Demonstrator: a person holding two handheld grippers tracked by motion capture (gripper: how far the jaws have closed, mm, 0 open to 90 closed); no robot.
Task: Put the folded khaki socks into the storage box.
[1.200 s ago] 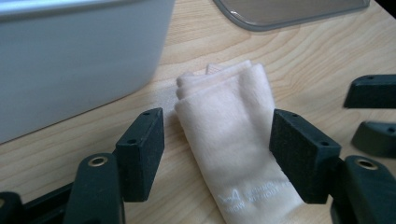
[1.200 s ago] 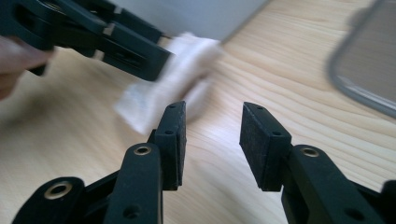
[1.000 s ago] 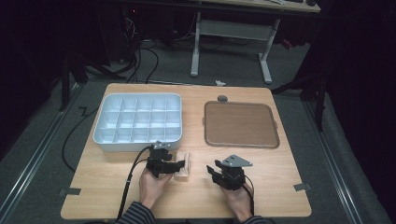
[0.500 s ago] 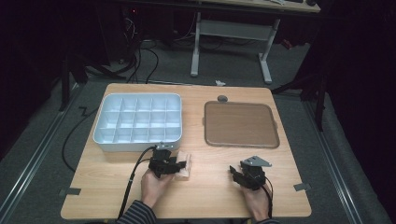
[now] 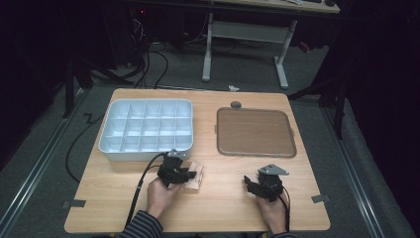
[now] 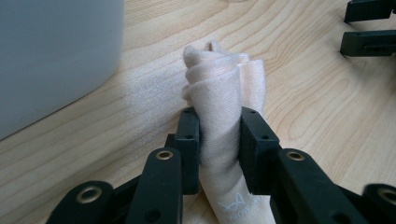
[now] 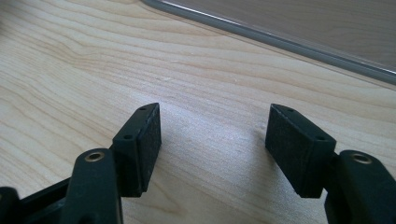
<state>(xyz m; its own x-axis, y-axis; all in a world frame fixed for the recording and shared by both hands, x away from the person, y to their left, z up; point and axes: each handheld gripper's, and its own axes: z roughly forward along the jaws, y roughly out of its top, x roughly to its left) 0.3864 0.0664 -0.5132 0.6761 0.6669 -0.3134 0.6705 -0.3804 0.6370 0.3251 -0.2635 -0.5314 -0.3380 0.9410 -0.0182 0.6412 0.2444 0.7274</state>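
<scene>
At the left of the wooden table (image 5: 223, 208) sits a white compartment tray (image 5: 146, 130), its cells divided in a grid; in the left gripper view only a blurred stretch of its outer wall (image 6: 51, 56) shows, cut off by the frame. Just in front of the tray's near right corner, the left gripper (image 5: 179, 174) lies low over the tabletop. Its jaws have just been closing and now press from both sides on a rolled, pale peach cloth (image 6: 219, 116), squeezing its middle. The roll lies on the table beside the tray, apart from it; its near end runs out of the bottom of the left gripper view, where faint printing is too small to read. From above, the cloth (image 5: 194, 176) is partly covered by the gripper.

Further right, the right gripper (image 5: 252, 186) rests near the table's front edge, well apart from the cloth. Its jaws have just been opening and stand wide with only bare wood between them. Beyond it lies a brown square tray (image 5: 255, 132), whose grey rim (image 7: 261, 32) crosses the right gripper view's top corner.
</scene>
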